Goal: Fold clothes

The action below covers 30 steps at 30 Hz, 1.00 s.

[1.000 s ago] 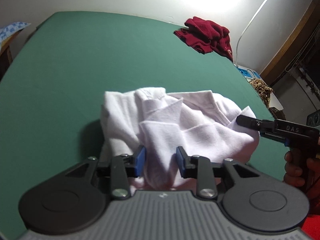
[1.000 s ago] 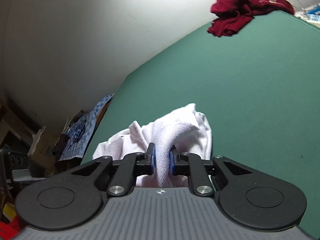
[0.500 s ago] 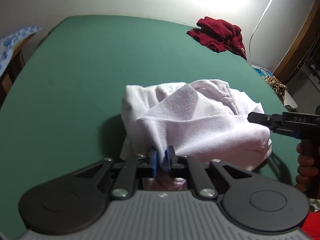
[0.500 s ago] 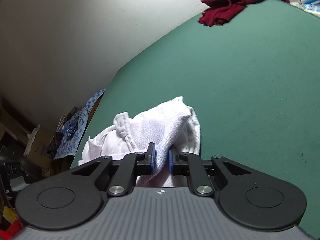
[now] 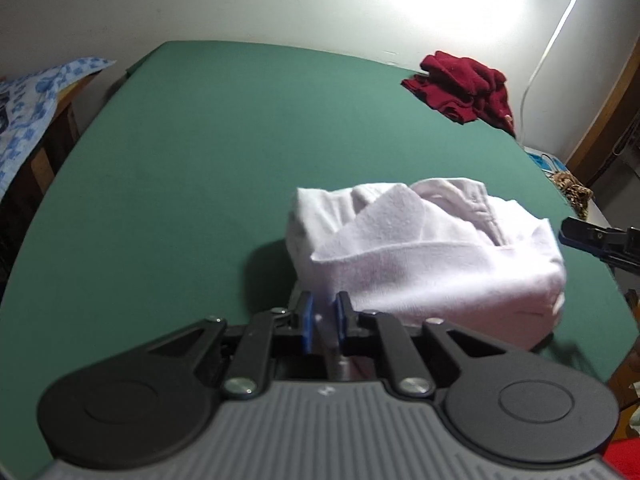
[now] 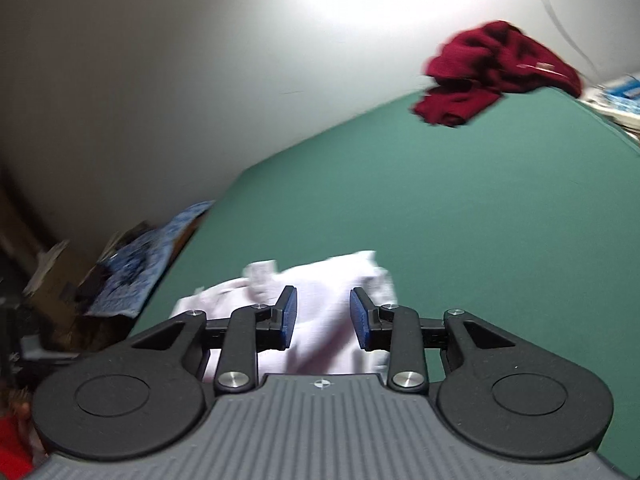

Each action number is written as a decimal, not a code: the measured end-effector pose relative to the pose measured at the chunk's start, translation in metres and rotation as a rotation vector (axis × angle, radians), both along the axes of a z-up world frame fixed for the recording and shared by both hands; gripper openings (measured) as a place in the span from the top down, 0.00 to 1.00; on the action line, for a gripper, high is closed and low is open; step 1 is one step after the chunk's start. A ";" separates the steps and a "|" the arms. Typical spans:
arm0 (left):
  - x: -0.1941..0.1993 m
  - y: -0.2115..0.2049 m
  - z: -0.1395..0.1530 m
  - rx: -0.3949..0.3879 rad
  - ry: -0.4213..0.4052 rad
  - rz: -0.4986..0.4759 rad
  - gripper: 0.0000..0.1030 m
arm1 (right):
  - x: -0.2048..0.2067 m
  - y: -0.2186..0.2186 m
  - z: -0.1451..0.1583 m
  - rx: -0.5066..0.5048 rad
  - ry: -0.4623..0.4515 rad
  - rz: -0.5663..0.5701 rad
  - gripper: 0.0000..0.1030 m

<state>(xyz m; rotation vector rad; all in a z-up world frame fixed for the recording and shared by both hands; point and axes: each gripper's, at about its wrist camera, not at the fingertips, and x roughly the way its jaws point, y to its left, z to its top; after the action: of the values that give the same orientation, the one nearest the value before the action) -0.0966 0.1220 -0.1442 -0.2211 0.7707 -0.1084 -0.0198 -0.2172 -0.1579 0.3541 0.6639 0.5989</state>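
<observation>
Right wrist: hand-held gripper (image 6: 322, 318) agape over white garment (image 6: 320, 300).

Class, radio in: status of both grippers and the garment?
Left gripper pinching white garment. Right gripper open, off it. Maroon garment far corner, clear.

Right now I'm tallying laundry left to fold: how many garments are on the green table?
2. A white garment lies bundled near the front edge, by both grippers. A dark red garment sits crumpled at the far right corner. Anything beneath the bundle would be hidden.
</observation>
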 end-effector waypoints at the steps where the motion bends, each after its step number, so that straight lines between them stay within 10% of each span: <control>1: -0.001 -0.001 0.002 0.008 -0.005 0.002 0.92 | -0.002 0.006 0.001 -0.016 -0.005 0.036 0.67; 5: -0.005 -0.003 0.010 0.042 -0.025 0.009 0.91 | -0.010 0.026 -0.007 -0.171 0.001 0.049 0.64; 16: -0.003 -0.034 0.013 0.059 -0.041 -0.102 0.84 | -0.009 0.014 -0.014 -0.004 0.110 0.006 0.58; 17: -0.002 -0.040 0.006 0.075 -0.027 -0.118 0.81 | -0.010 0.017 -0.014 0.000 0.110 0.029 0.59; 19: 0.002 -0.046 -0.010 0.102 0.019 -0.129 0.81 | -0.009 0.022 -0.014 -0.023 0.104 0.040 0.92; 22: 0.001 -0.044 -0.023 0.107 0.052 -0.143 0.80 | -0.006 0.009 -0.018 -0.015 0.139 -0.021 0.93; 30: -0.005 -0.040 -0.018 0.126 0.047 -0.172 0.71 | -0.012 0.003 -0.015 -0.062 0.088 -0.101 0.73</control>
<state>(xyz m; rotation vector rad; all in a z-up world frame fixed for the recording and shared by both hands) -0.1015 0.0817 -0.1624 -0.0376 0.8399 -0.2169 -0.0318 -0.2145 -0.1725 0.3557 0.7425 0.4674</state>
